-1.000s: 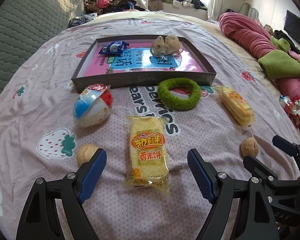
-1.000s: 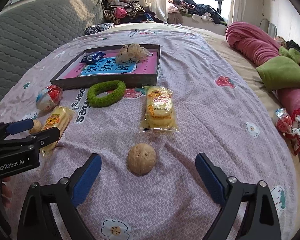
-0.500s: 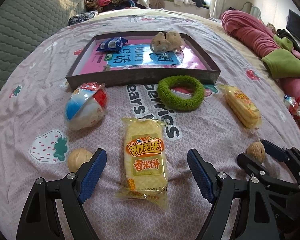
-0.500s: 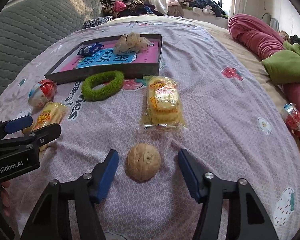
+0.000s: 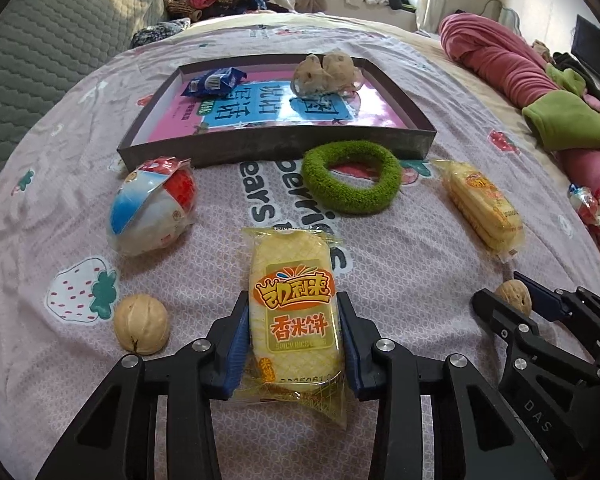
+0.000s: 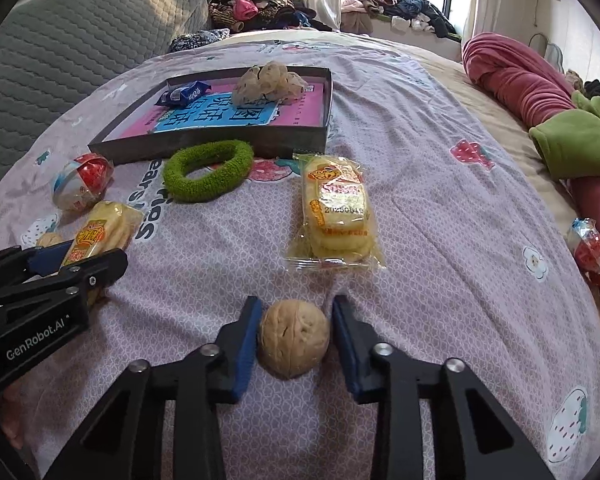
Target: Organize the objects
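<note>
Left wrist view: the left tongs [image 5: 294, 340] are pointing steeply down at the bed [image 5: 400, 240], their blue pads closing and already pressing both long sides of a yellow plastic-wrapped rice cracker packet [image 5: 294, 312] lying on the pink strawberry-print bedsheet. At the right edge, the right tongs [image 5: 514, 300] are angling down around a second tan walnut [image 5: 513, 297]. Counted here: two yellow cracker packets, the second [image 5: 482, 210] lying to the right; two walnuts, the first round tan walnut [image 5: 141, 325] sitting just left of the left tongs; one fuzzy green ring [image 5: 352, 182]; one red, white and blue wrapped capsule [image 5: 152, 210]; one dark shallow box tray [image 5: 276, 142] holding one blue snack wrapper [image 5: 214, 82] and one beige lumpy bundle [image 5: 326, 72].

Right wrist view: the right tongs [image 6: 294, 334] are tilting steeply down, jaws closing with the walnut [image 6: 294, 338] between them; the left pad is touching it, the right pad is standing just clear. The left tongs [image 6: 80, 258] are entering at the left, gripping the cracker packet [image 6: 100, 234]. The second packet [image 6: 338, 212] is lying just beyond the walnut, near the tray [image 6: 204, 144].
</note>
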Demonstrator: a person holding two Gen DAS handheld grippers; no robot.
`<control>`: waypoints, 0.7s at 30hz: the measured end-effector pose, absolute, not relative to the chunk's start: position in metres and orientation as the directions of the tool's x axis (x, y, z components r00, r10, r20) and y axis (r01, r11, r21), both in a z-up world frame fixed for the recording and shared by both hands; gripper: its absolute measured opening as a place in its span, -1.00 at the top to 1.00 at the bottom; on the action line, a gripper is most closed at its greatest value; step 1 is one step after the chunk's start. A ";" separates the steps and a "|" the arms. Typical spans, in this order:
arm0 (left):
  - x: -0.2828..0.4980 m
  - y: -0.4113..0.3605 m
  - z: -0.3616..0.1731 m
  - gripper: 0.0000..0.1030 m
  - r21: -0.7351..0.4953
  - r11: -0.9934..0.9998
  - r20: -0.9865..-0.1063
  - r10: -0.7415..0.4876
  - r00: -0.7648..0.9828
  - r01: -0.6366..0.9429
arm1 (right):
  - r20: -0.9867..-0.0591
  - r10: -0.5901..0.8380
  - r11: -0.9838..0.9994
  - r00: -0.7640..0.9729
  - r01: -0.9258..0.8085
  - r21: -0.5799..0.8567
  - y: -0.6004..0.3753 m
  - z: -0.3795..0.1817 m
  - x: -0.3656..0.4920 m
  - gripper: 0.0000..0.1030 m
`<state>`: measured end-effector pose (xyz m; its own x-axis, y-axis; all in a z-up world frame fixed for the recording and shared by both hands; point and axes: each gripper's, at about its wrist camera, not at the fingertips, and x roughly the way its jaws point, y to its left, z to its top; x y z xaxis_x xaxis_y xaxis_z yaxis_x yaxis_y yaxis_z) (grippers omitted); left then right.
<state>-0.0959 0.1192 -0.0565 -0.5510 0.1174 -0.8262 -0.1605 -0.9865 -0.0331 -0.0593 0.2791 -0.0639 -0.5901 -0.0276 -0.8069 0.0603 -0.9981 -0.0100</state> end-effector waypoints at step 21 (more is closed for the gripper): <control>-0.088 0.109 -0.035 0.21 -0.076 -0.983 -0.807 0.158 -0.569 -0.165 | -0.772 -0.058 -0.997 -0.633 0.072 0.016 0.278 -0.035 -0.043 0.36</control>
<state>-0.0877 0.1093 -0.0353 -0.5694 0.1579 -0.8067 -0.1650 -0.9834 -0.0760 -0.0434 0.2778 -0.0351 -0.6326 -0.0579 -0.7723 0.0719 -0.9973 0.0158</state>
